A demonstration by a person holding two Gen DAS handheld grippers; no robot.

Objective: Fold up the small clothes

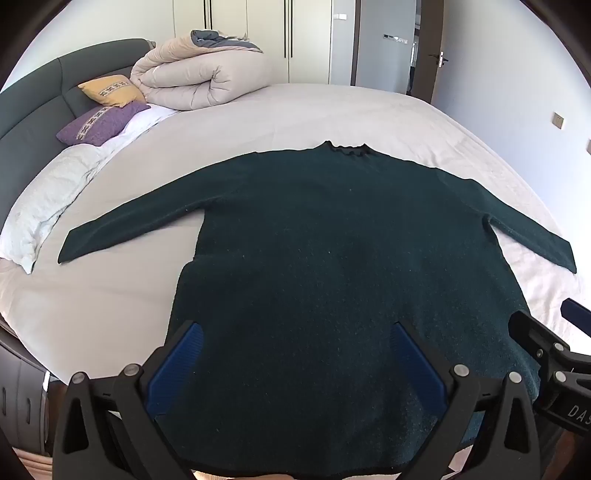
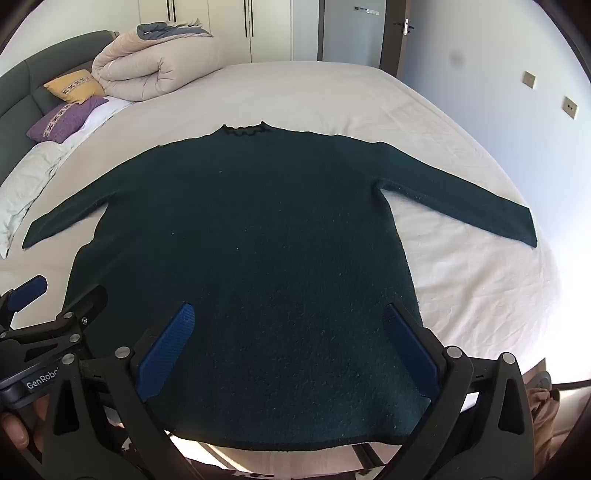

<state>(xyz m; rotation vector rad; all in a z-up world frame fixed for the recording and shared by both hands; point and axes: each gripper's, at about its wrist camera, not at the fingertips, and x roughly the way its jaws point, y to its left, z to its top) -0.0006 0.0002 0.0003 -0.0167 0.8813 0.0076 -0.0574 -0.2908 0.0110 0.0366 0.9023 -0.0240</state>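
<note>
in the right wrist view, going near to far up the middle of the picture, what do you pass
right gripper with open jaws → dark green sweater lying flat, hem nearest → its collar → bare white bed sheet → wardrobe doors

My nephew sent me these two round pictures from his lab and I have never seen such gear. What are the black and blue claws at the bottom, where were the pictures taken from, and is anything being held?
There is no robot here: a person holds a two-finger gripper in each hand, and each carries a wide-angle camera looking along its fingers. One picture comes from the left gripper, the other from the right gripper. The blue strips are their pads. A dark green sweater lies flat on a bed, sleeves spread, collar away from the cameras. A rolled duvet and two cushions sit near the headboard. Both grippers stand wide open above the hem, holding nothing.
</note>
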